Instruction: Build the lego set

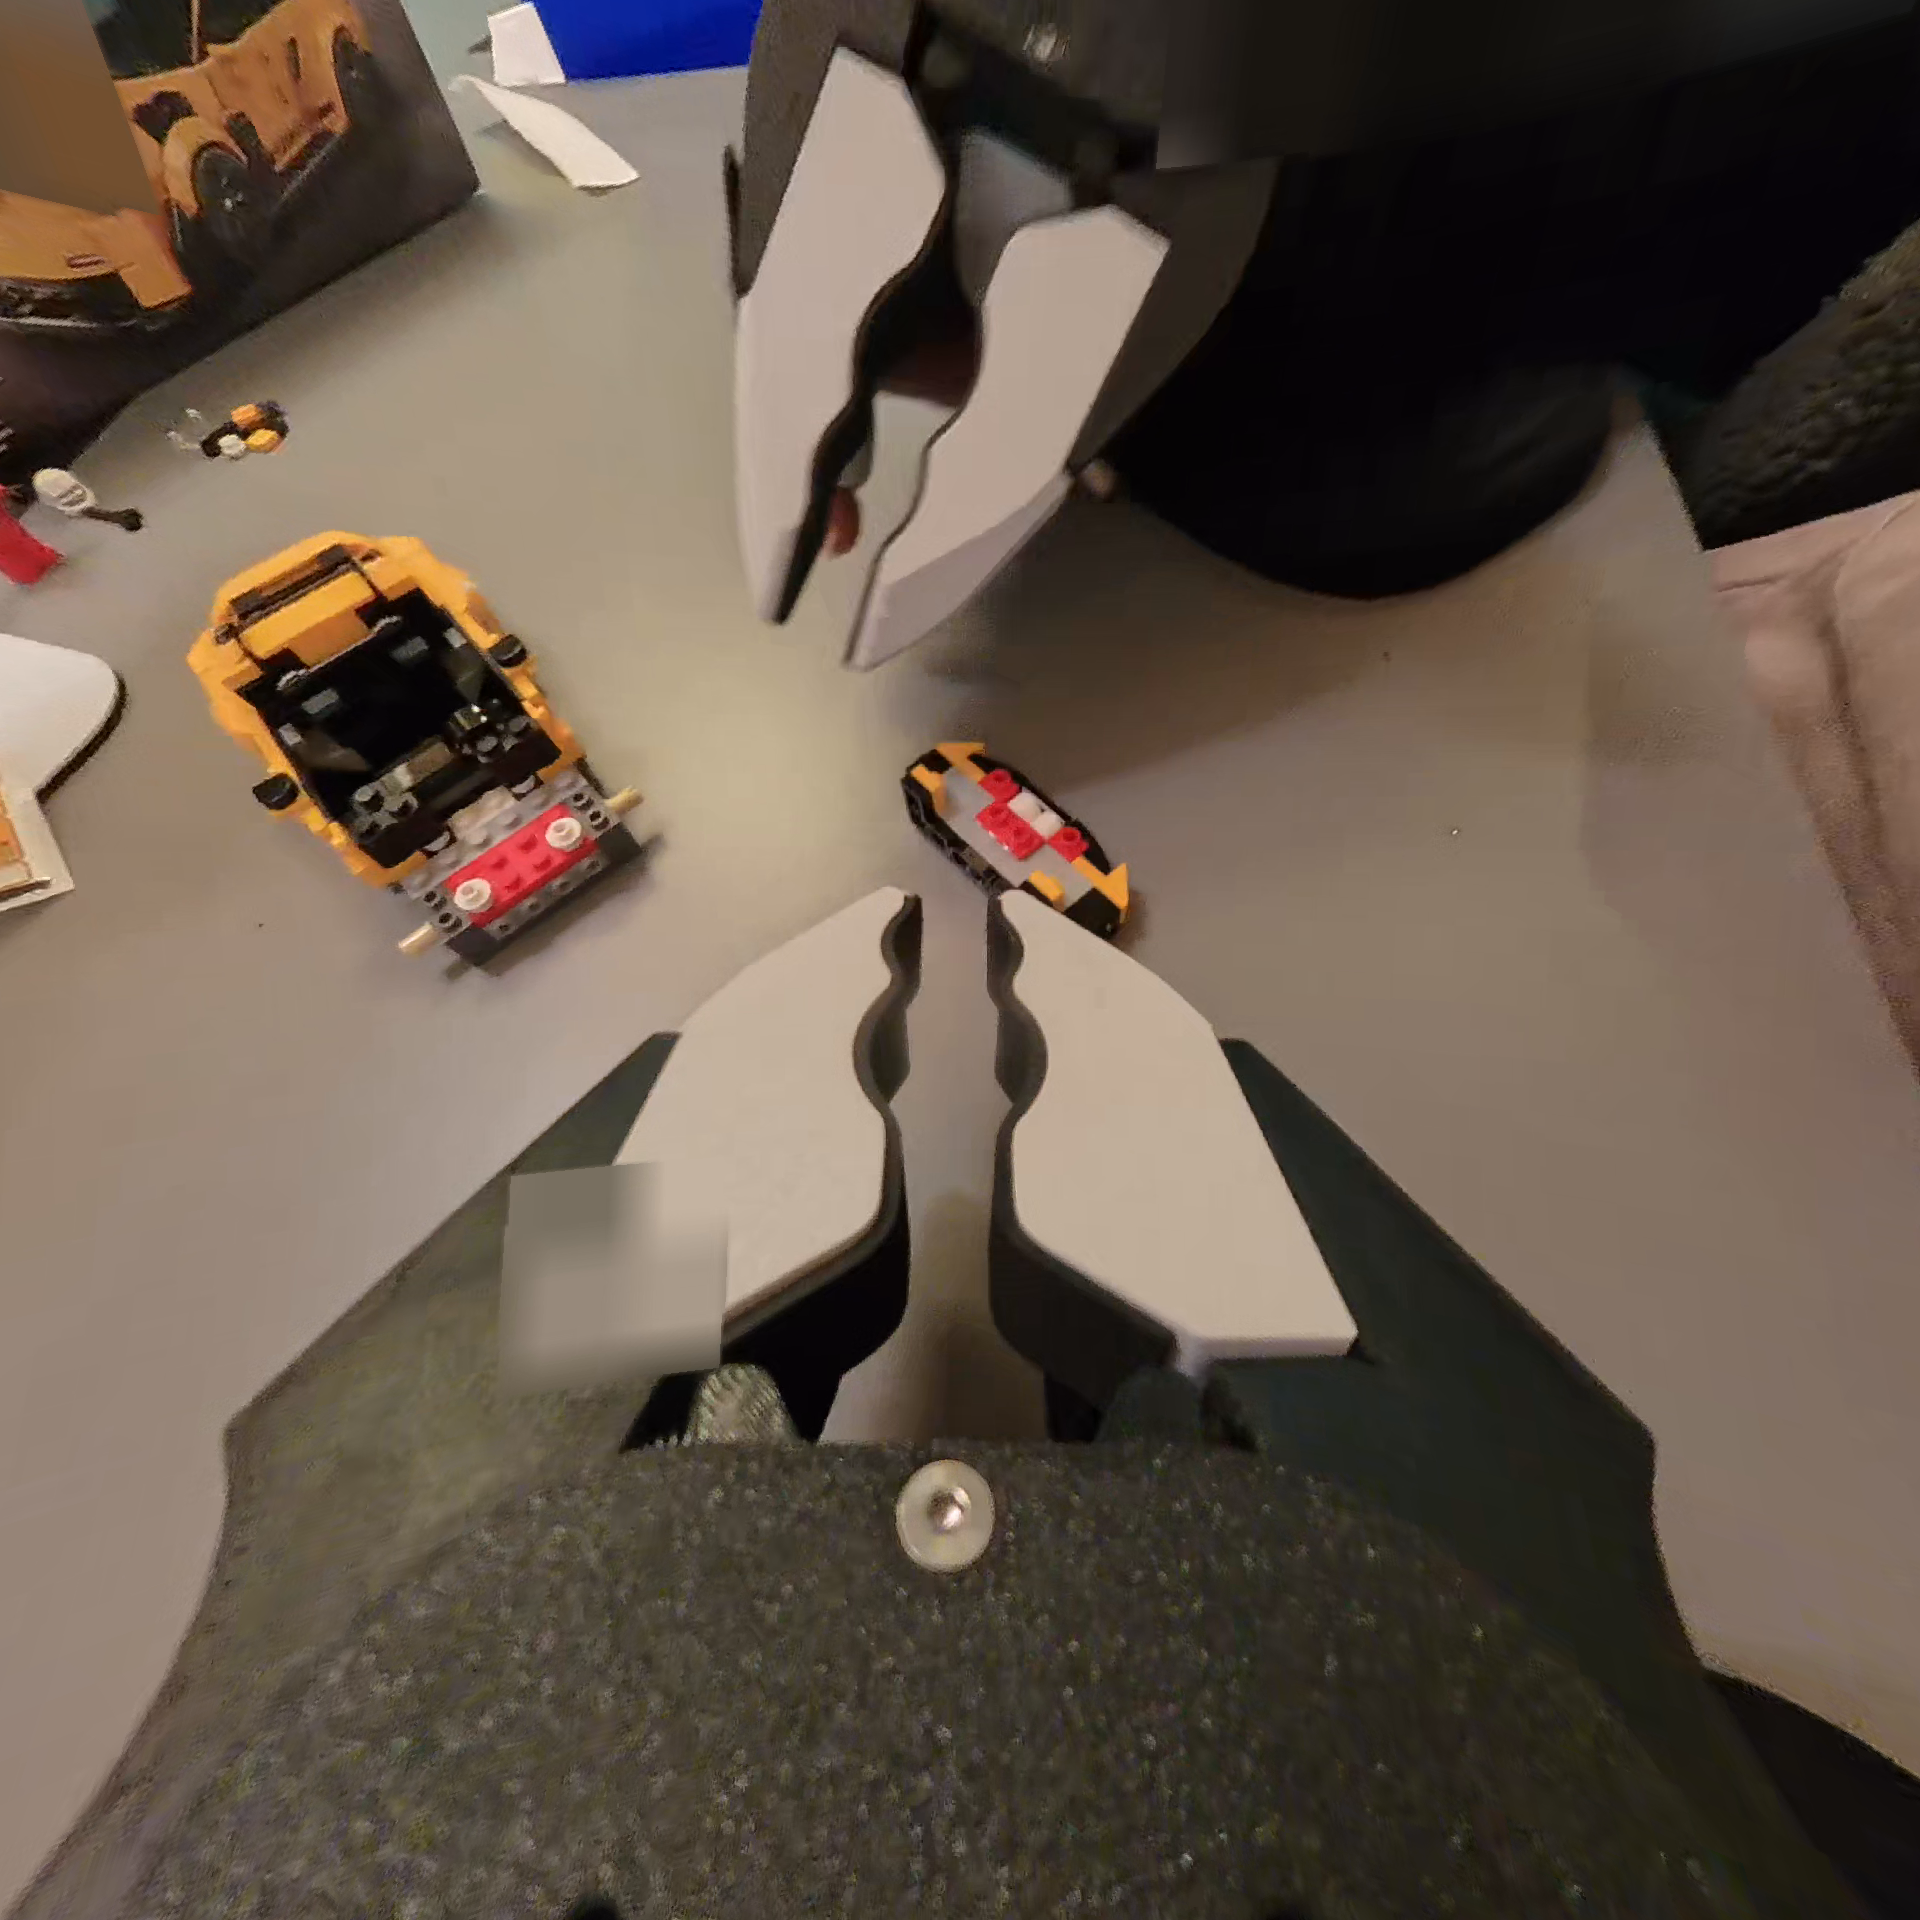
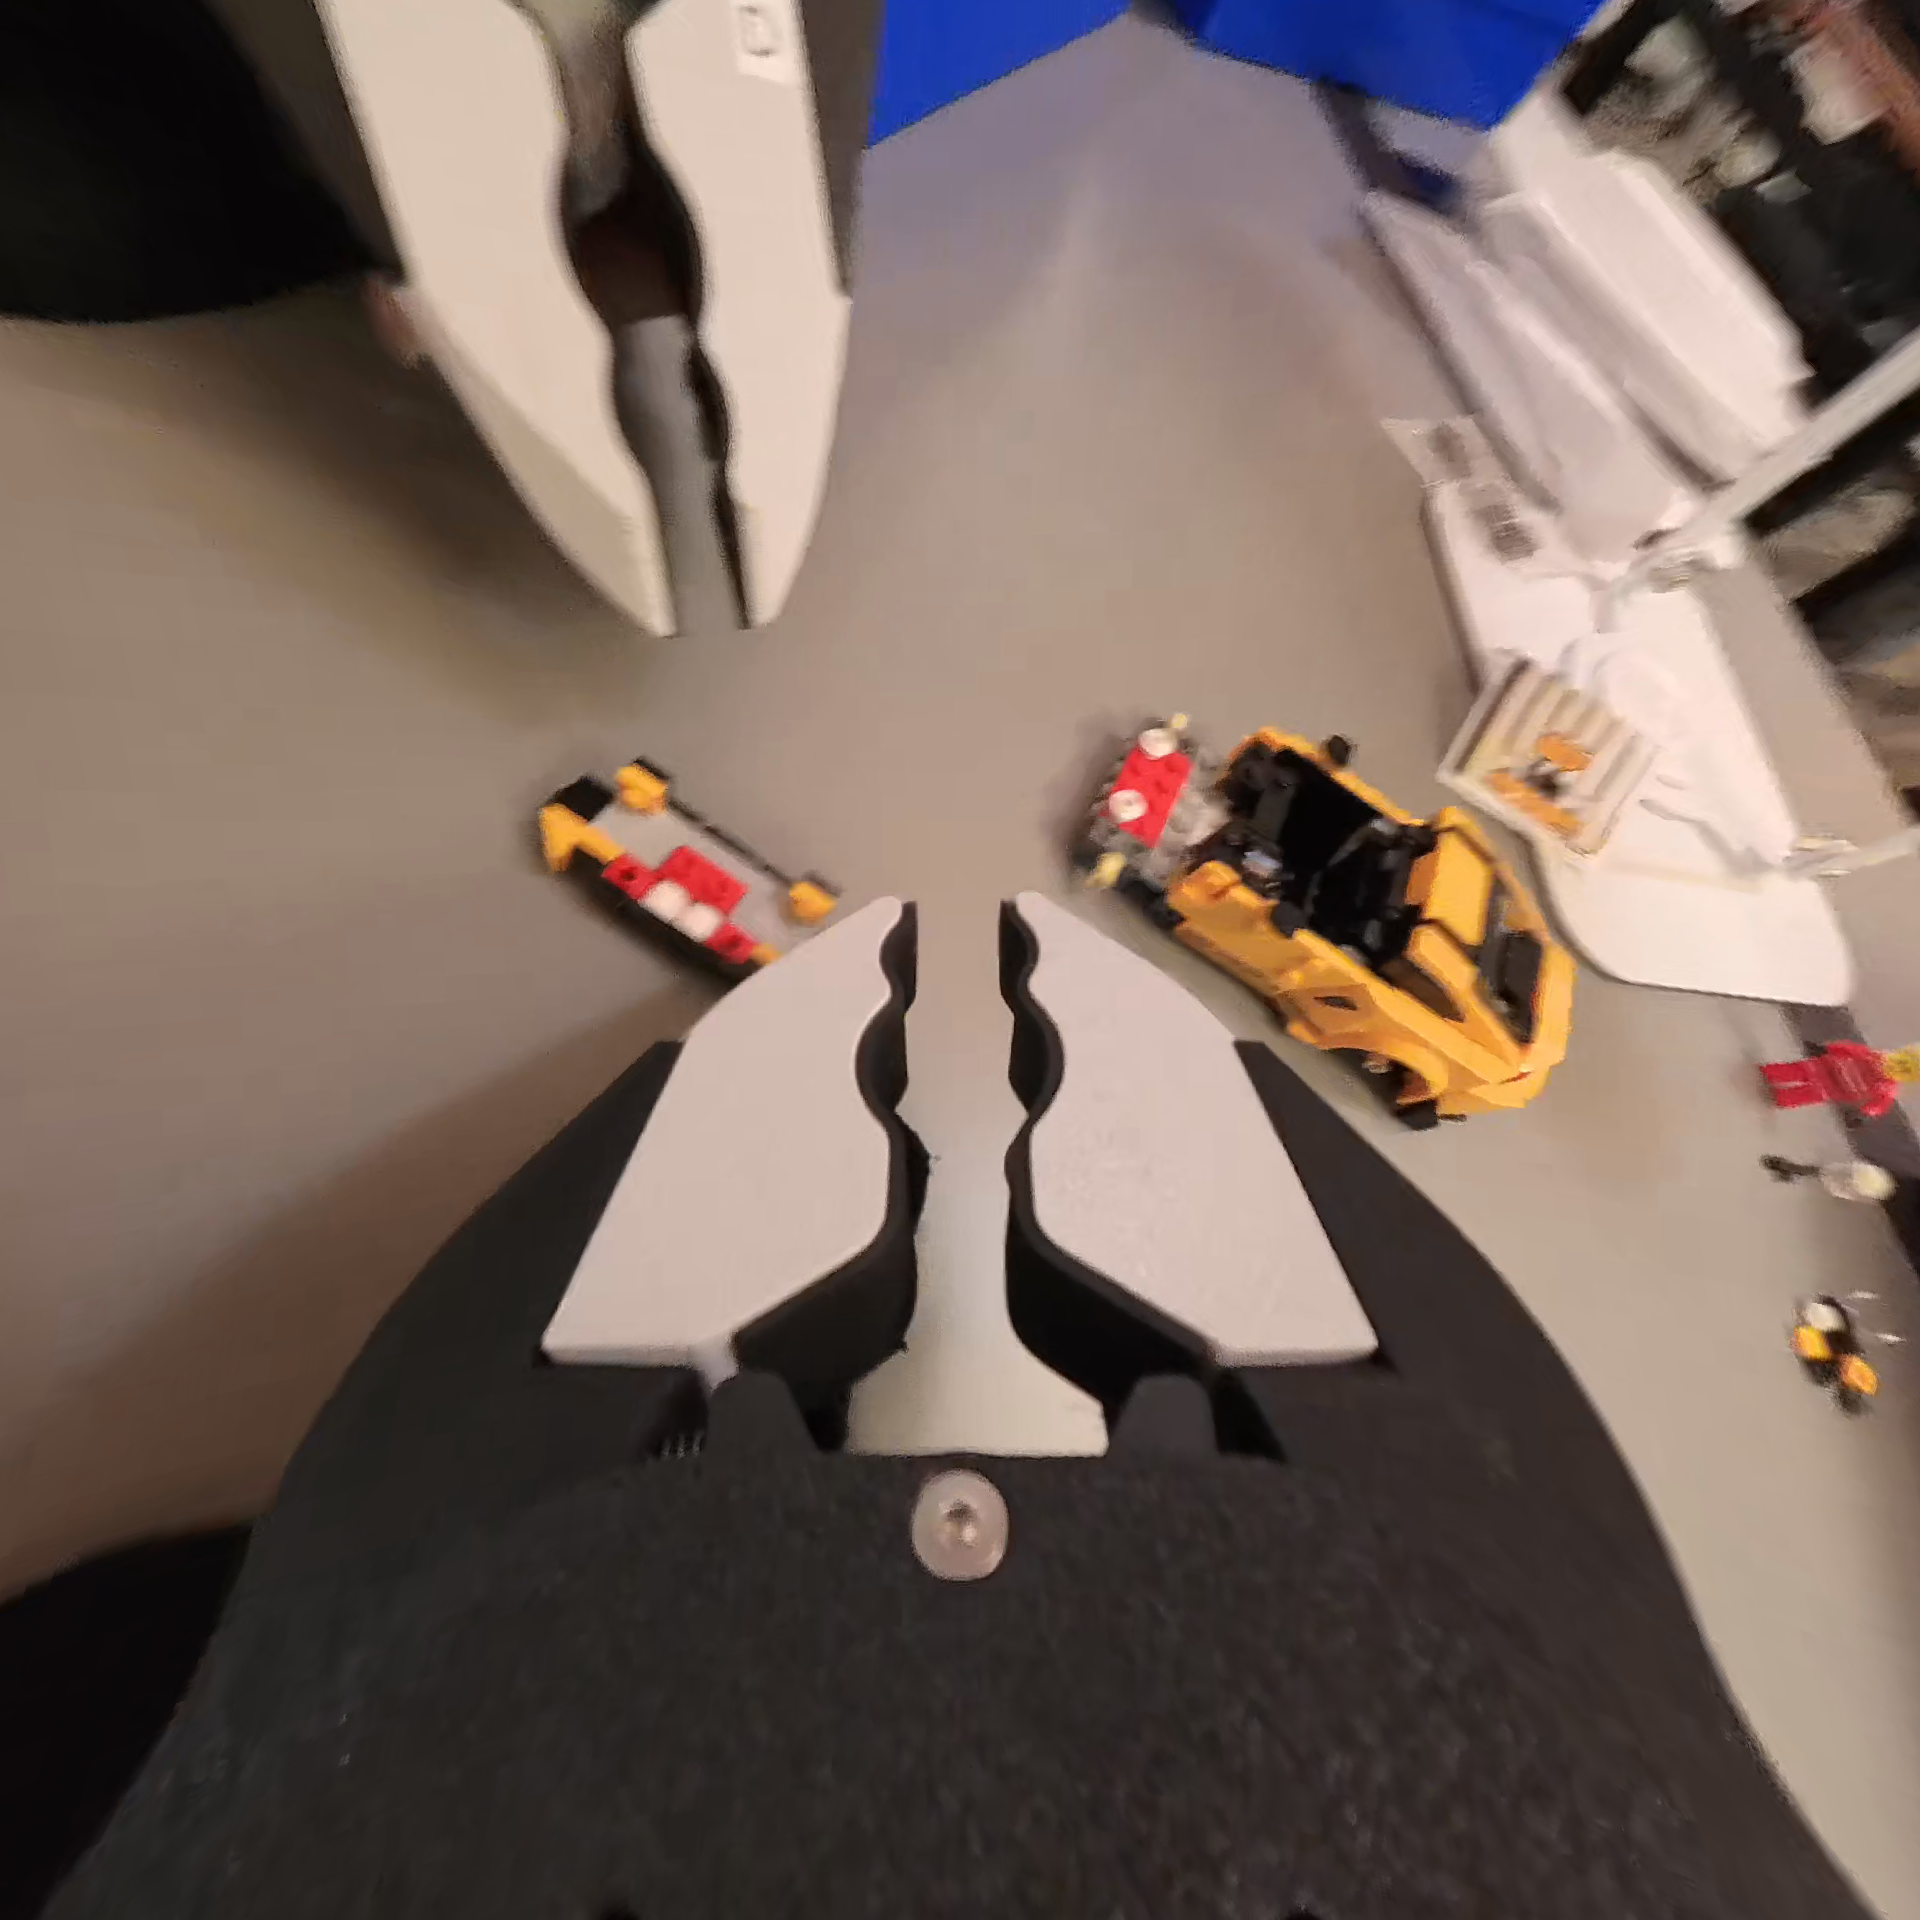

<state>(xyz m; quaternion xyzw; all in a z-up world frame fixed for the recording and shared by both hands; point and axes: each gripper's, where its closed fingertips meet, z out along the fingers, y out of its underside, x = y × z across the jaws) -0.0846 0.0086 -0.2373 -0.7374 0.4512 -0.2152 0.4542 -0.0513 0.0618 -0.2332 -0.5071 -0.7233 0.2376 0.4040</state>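
Note:
A partly built yellow and black lego car [image 1: 405, 748] stands on the grey table, with its red studded end facing me; it also shows in the right wrist view [image 2: 1340, 914]. A small black, yellow and red sub-assembly [image 1: 1018, 831] lies loose just beyond my left gripper [image 1: 954, 914], which is slightly open and empty above the table. My right gripper [image 2: 956, 914] is also slightly open and empty. Its left finger hides a corner of the sub-assembly [image 2: 675, 873]. Each gripper faces the other: the right gripper [image 1: 821, 634] and the left gripper [image 2: 717, 618] hang over the table.
The lego box [image 1: 208, 177] stands at the far left. Small loose yellow and black pieces [image 1: 244, 428], a white minifigure part [image 1: 73, 494] and a red minifigure piece [image 2: 1834, 1081] lie near it. An instruction booklet and white bags [image 2: 1558, 769] lie beyond the car. A blue box [image 2: 1351, 52] is at the back. There is about 7 cm between the tips of the two grippers.

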